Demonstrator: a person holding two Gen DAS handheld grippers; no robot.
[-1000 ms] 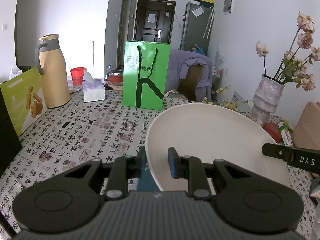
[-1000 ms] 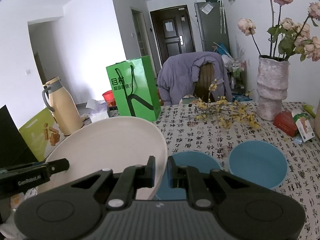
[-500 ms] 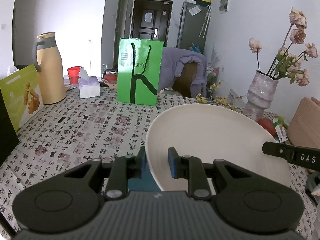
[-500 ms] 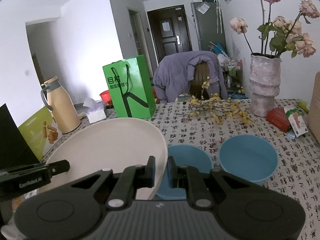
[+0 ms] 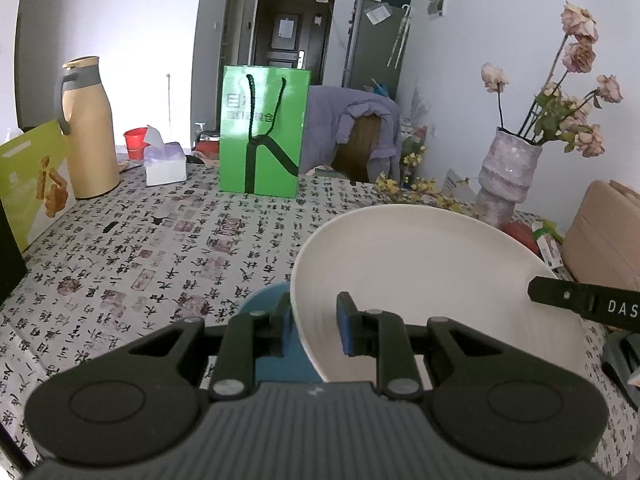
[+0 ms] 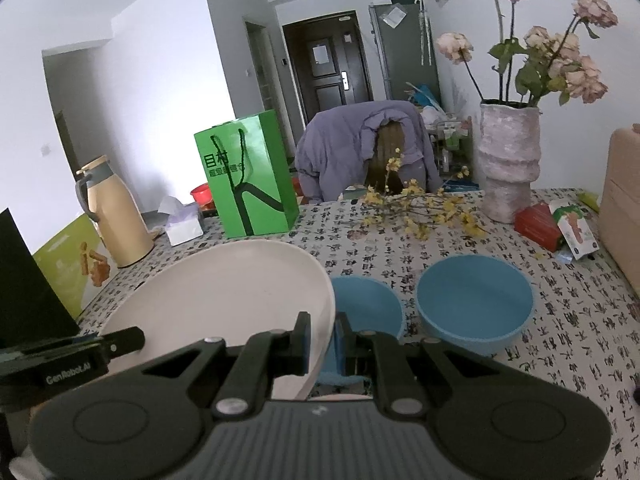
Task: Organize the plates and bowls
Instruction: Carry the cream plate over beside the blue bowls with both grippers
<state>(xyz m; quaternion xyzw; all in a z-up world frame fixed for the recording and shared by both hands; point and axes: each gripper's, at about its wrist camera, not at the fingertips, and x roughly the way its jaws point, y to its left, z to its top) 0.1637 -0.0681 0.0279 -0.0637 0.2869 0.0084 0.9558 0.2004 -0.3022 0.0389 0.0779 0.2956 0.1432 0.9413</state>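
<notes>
Both grippers, left [image 5: 314,326] and right [image 6: 322,338], pinch opposite rims of a white plate [image 5: 416,280] above the calligraphy-print tablecloth [image 5: 168,248]; two blue bowls [image 6: 476,304] sit right, a green bag [image 6: 248,176] far.

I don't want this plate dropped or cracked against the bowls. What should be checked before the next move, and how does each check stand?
1. Left gripper clamped on the white plate rim: ok.
2. Right gripper clamped on the opposite rim: ok.
3. Plate level: not ok, tilted in both views.
4. Near blue bowl clear of the plate: cannot tell, the plate edge overlaps it.
5. Far blue bowl clear of the plate: ok.
6. Bare tablecloth on the plate's left side: ok.
</notes>
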